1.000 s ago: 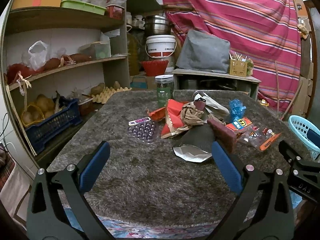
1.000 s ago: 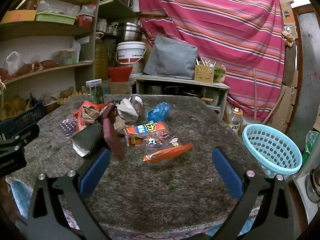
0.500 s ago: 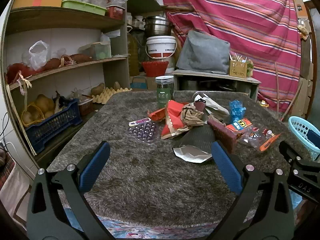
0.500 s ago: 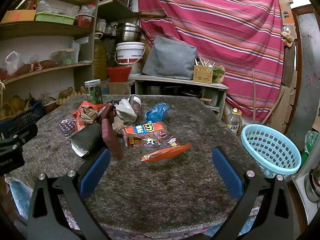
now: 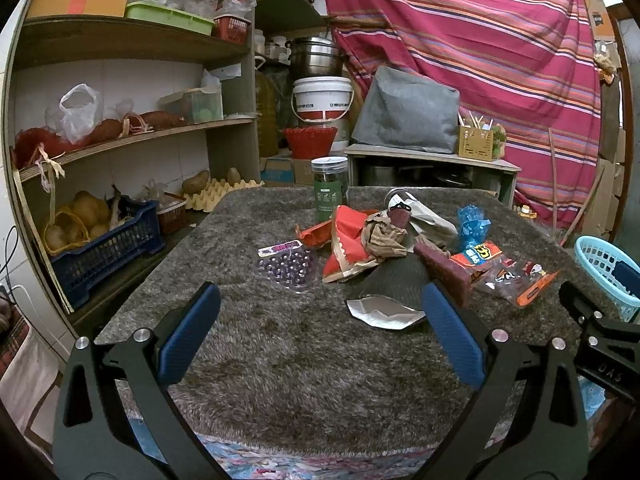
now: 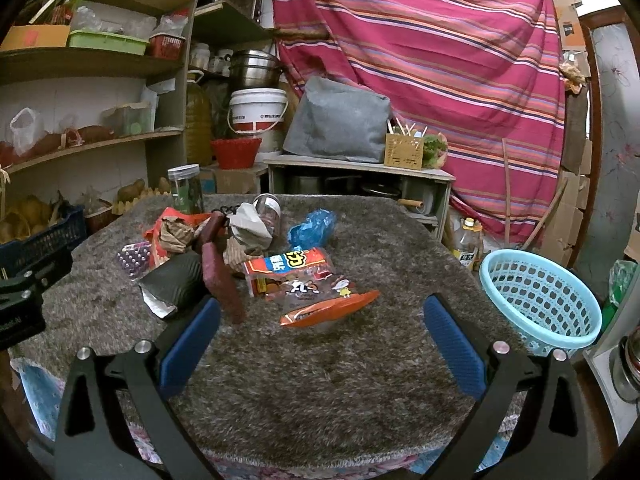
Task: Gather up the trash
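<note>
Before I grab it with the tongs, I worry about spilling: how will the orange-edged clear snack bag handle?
The snack bag is thin crinkled film, so probably floppy and light. Its orange-edged end gapes open, so anything left inside may spill if tipped. The glossy film may slip; the right tongs are open wide enough.

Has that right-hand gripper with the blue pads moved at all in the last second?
Yes, slightly: the right gripper has edged forward over the table, since the orange-edged snack wrapper now sits a little lower, nearer its fingertips.
</note>
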Available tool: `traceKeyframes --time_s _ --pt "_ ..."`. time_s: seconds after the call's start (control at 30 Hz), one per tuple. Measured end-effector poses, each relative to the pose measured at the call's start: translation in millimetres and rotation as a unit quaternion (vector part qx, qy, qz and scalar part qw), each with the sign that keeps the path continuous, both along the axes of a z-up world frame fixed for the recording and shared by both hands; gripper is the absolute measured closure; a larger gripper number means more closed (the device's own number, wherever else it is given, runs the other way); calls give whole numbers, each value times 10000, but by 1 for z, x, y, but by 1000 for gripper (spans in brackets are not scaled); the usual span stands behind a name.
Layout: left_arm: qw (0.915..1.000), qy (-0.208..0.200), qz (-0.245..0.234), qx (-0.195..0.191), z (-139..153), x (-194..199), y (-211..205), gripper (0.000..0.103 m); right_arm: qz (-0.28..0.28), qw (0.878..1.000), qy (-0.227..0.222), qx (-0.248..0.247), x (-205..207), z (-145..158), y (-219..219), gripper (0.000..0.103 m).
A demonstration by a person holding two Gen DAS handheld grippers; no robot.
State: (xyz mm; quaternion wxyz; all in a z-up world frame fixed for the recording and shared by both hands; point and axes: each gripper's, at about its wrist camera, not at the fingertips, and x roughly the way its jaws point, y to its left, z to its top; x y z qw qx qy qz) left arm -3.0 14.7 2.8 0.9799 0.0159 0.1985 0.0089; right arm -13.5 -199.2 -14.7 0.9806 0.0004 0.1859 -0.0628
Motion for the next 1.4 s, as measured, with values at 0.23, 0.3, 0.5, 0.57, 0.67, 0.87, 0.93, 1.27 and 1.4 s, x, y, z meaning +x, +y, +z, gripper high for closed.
traceKeyframes --time_s 0.23,0.3,0.5,0.57,0.67,0.87,0.93,1.27,1.4 --pt "10000 -42 16 6 1 -1 0 5 9 10000 9 1 0 0 0 4" --pt "10000 -45 13 3 1 -1 0 5 12 10000 25 5 0 1 -1 4" --pt "10000 -73 22 6 0 -2 0 5 13 10000 0 -5 -1 1 0 4" --pt "10000 -64 17 5 0 -2 0 5 11 10000 2 -10 -1 0 0 4" --pt "10000 -66 14 6 0 -2 0 5 11 10000 -8 -16 -1 0 0 4" --pt "10000 -52 20 2 0 -1 1 5 6 10000 -11 -14 -1 0 0 4" --pt "10000 -55 25 -2 0 -2 1 5 9 10000 -6 -17 -1 0 0 4" --pt "10000 -46 24 -3 0 -1 2 5 12 10000 0 -18 -1 0 0 4" --pt "10000 -54 25 4 0 -2 2 5 16 10000 6 -22 -1 -1 0 4"
